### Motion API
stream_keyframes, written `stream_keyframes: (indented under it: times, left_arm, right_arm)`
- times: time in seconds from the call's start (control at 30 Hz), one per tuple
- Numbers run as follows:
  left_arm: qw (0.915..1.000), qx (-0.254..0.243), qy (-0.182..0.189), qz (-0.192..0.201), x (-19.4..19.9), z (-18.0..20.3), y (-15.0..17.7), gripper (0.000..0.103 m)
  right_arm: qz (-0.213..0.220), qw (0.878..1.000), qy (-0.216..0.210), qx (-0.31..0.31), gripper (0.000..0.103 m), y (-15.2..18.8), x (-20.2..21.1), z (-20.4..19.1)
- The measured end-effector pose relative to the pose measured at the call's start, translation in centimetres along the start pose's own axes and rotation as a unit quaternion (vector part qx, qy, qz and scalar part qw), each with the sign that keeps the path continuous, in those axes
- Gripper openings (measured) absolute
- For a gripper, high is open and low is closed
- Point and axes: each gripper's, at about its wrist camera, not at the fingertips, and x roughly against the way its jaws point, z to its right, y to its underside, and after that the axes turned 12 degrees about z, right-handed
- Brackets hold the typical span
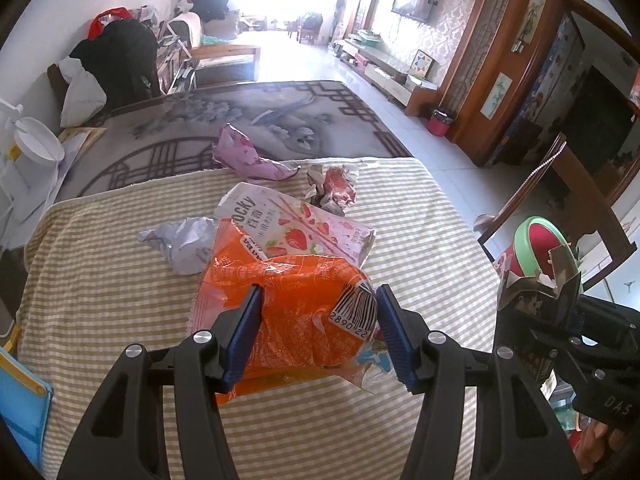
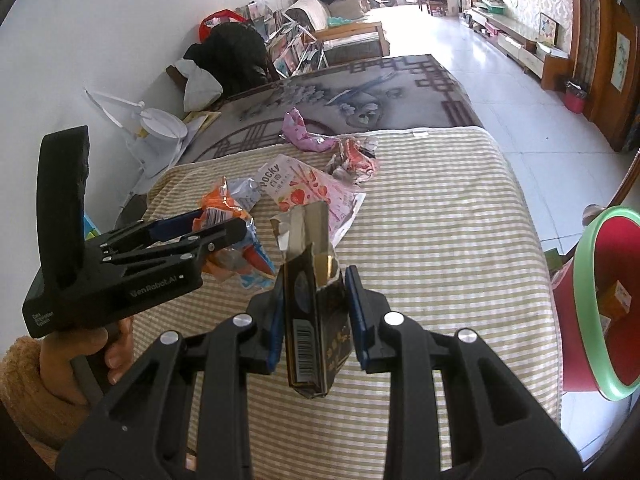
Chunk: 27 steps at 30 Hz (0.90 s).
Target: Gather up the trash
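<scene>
two grippers are loaded: your left gripper (image 1: pixel 318 330) is clamped on the orange snack bag (image 1: pixel 288 300), held low over the striped table (image 1: pixel 420 220), and your right gripper (image 2: pixel 314 318) pinches a torn black box (image 2: pixel 316 332) upright between its blue pads. four pieces of trash lie on the far part of the table: a pocky wrapper (image 1: pixel 304 228), a crumpled silver wrapper (image 1: pixel 184 242) to its left, a pink wrapper (image 1: pixel 248 156) at the far edge, and a crumpled red-and-white wrapper (image 1: pixel 334 190) beside it. a red bin with a green rim (image 2: pixel 592 300) stands off the table's right side.
</scene>
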Motion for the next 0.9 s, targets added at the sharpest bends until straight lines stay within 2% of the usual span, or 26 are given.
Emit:
stream_keyframes:
  times: [0.37,0.9]
  left_arm:
    - [1.0,-0.006,-0.003,-0.003,-0.8,3.6,-0.2,0.055]
    - [0.9997,-0.016,-0.011,0.015,-1.0,10.3,-0.9,0.055]
  right_arm:
    - [0.002,1.0,-0.007,-0.009,0.028,-0.2,1.3,3.4]
    - [0.013,1.0,-0.02,-0.007,0.028,-1.0,4.1,9.0]
